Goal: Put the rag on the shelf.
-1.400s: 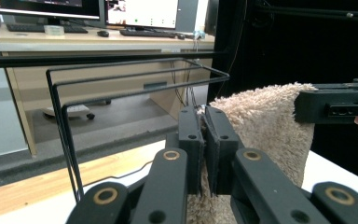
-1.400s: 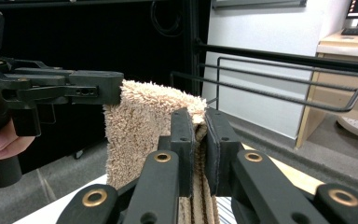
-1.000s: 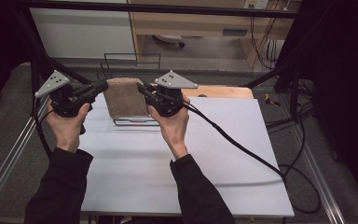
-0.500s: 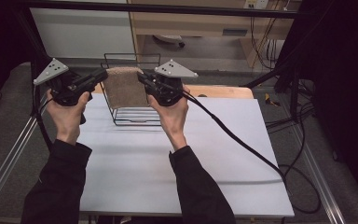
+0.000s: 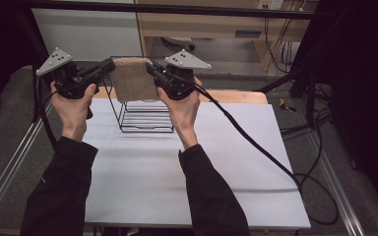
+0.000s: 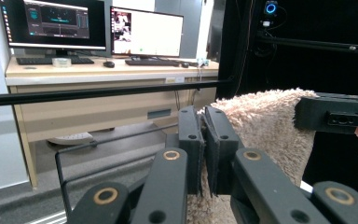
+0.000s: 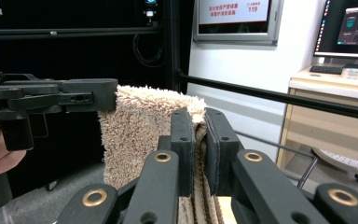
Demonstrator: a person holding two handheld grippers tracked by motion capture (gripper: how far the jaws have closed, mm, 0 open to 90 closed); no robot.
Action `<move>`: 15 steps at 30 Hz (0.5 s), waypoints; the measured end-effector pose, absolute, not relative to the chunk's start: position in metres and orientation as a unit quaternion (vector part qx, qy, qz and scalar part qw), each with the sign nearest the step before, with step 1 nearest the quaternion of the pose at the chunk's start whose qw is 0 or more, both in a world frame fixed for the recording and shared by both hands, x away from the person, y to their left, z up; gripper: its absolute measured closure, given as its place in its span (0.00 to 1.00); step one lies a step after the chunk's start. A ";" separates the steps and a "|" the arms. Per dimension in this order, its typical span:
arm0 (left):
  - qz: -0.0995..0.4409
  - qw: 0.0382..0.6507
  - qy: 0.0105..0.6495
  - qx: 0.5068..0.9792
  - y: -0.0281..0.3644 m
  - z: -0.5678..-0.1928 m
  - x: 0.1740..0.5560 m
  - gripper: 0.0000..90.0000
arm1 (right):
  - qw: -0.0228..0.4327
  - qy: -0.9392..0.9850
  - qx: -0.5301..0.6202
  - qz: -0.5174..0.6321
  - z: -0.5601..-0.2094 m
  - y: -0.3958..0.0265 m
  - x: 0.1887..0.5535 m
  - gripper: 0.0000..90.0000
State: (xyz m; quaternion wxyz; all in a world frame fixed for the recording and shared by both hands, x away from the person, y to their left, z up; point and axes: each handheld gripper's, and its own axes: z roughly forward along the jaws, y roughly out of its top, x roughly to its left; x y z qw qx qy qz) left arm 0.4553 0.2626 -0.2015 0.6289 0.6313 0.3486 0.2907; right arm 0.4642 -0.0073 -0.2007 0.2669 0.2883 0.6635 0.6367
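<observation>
towel [image 5: 133,78]: soft, light, limp | hold: top corners | left gripper [image 5: 109,65], right gripper [image 5: 150,68]: jaws clamped on towel above wire rack [image 5: 145,115]

We read "119" on the grey-framed wall sign [image 7: 235,18] at twelve o'clock; its red lines stay illegible.

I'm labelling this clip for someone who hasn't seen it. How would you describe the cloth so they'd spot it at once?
Start at the white table, then find the black wire rack near its far edge. Just above the rack hangs the towel, stretched between the left gripper and right gripper, each shut on an upper corner. It is the one soft, beige, fluffy thing among black metal.
</observation>
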 end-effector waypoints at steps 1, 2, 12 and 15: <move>0.290 0.631 0.348 0.630 0.263 -0.200 0.456 0.96 | 0.268 0.663 0.289 0.637 -0.199 -0.007 0.465 0.92; 0.290 0.632 0.347 0.629 0.263 -0.199 0.457 0.96 | 0.271 0.661 0.286 0.638 -0.196 -0.008 0.467 0.92; 0.298 0.640 0.340 0.621 0.264 -0.187 0.466 0.96 | 0.278 0.654 0.282 0.644 -0.187 -0.006 0.474 0.93; 0.304 0.637 0.340 0.622 0.264 -0.183 0.469 0.96 | 0.283 0.653 0.280 0.644 -0.184 -0.005 0.477 0.93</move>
